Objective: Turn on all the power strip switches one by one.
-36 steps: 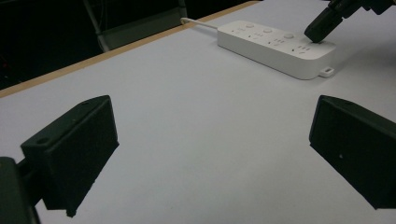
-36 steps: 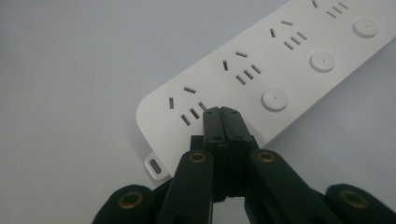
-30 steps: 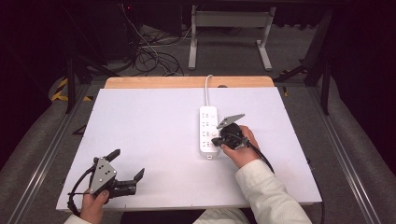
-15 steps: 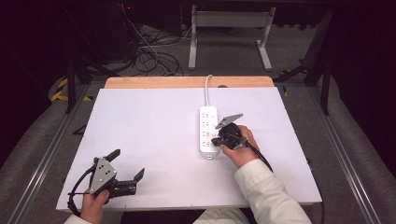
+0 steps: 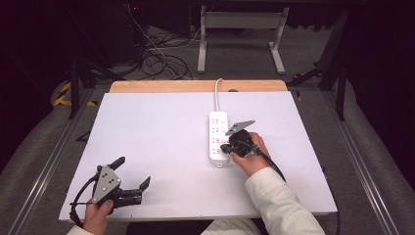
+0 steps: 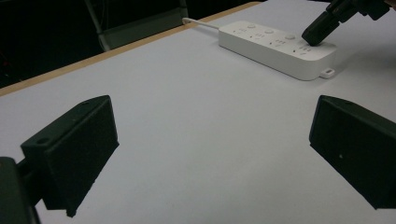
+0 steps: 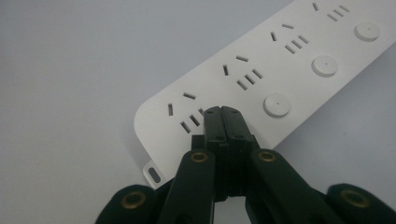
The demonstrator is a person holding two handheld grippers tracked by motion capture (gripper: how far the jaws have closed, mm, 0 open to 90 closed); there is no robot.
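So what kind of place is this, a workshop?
More likely a lab or recording setup: a bare white table in a dark room, loose cables on the floor, and a white power strip that the right gripper presses with shut jaws.

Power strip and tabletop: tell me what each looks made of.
Power strip: likely moulded plastic, white, smooth with a slight sheen; crisp socket slots and round buttons point that way. Tabletop: a matte white sheet, material unclear, lying over what looks like a wooden board, whose tan far edge shows.
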